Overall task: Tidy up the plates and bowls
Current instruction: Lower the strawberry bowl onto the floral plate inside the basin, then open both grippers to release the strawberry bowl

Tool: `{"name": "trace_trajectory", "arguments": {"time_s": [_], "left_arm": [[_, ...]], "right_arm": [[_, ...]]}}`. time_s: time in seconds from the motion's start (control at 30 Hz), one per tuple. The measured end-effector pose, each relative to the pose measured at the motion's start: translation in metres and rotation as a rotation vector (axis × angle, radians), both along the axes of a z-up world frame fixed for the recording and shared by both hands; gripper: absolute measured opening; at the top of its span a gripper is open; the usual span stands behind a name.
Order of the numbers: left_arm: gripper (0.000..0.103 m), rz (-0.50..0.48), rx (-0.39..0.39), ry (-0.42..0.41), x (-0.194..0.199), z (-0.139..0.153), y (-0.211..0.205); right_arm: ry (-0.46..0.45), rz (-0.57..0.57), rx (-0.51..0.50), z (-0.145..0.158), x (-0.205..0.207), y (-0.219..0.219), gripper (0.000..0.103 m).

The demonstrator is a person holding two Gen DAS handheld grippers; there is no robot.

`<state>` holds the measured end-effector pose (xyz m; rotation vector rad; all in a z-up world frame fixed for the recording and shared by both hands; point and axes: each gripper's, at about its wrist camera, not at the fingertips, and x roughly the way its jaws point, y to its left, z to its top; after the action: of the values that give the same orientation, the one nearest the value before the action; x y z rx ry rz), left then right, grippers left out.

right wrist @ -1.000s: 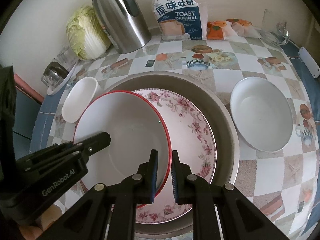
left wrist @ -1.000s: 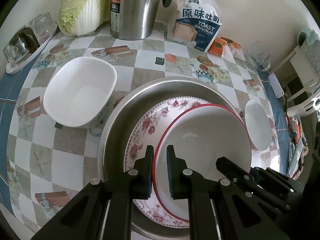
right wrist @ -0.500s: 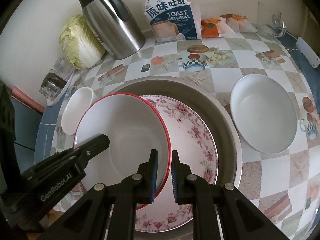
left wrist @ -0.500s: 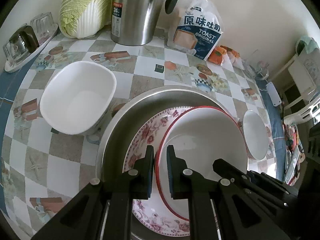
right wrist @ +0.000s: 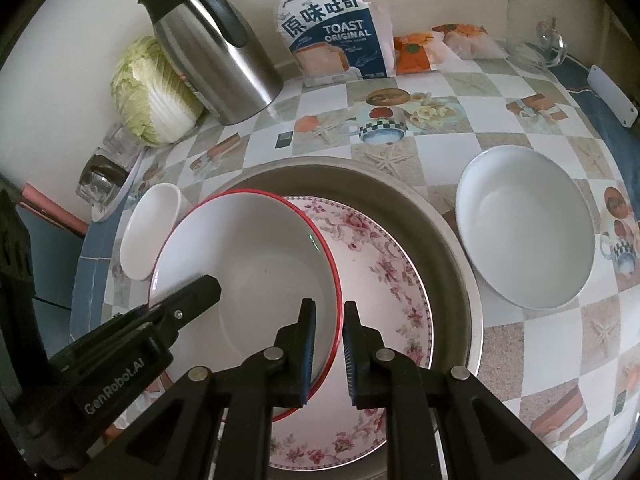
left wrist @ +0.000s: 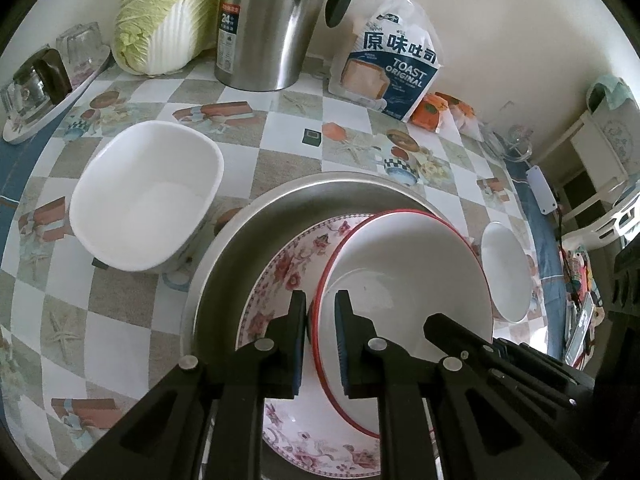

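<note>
Two claws [left wrist: 321,312] [right wrist: 328,320], each clamped on the red-rimmed bowl's [right wrist: 256,264] rim, above the floral plate [right wrist: 384,280].

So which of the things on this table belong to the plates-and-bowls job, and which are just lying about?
Part of the job:
- red-rimmed bowl, gripped by both grippers
- floral plate
- metal basin
- squarish white bowl
- round white bowl

Just lying about:
- cabbage
- steel thermos
- toast bag
- tray of glasses
</note>
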<state>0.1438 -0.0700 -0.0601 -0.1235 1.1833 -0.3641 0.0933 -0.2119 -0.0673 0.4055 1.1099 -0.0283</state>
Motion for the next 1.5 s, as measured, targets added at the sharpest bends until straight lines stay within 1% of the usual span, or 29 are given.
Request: {"name": "trace_trajectory", "arguments": {"time_s": [0.3,0.4,0.67,0.87,0.97,1.03,1.2,1.37,1.5], "left_arm": [[0.014,-0.006,0.0,0.005,-0.001,0.0,-0.002],[0.017,-0.004,-0.004,0.009,-0.001,-0.001,-0.001],[0.017,-0.001,-0.01,0.016,-0.001,-0.001,-0.001],[0.021,0.007,-0.016,0.031,0.0,-0.003,0.0],[0.026,0.01,-0.014,0.032,0.0,-0.003,0.0],[0.036,0.012,-0.012,0.028,0.0,-0.001,0.001],[0.051,0.027,-0.017,0.008,0.001,0.008,0.006],[0.052,0.042,-0.022,0.003,0.001,0.015,0.011],[0.053,0.049,-0.009,-0.014,-0.002,0.024,0.012]], "right_arm": [[0.001,-0.01,0.015,-0.001,-0.001,-0.002,0.016],[0.003,-0.011,0.018,-0.002,-0.001,-0.003,0.016],[0.003,-0.01,0.021,-0.002,-0.001,-0.003,0.017],[-0.002,-0.007,0.024,-0.003,0.0,-0.002,0.017],[-0.005,-0.006,0.027,-0.003,0.001,-0.002,0.017],[-0.005,-0.007,0.029,-0.003,0.001,-0.003,0.017],[-0.001,-0.006,0.023,-0.002,0.002,-0.002,0.017],[-0.007,0.003,0.023,0.0,0.001,-0.003,0.017],[-0.013,0.008,0.007,0.006,0.0,-0.003,0.017]]}}
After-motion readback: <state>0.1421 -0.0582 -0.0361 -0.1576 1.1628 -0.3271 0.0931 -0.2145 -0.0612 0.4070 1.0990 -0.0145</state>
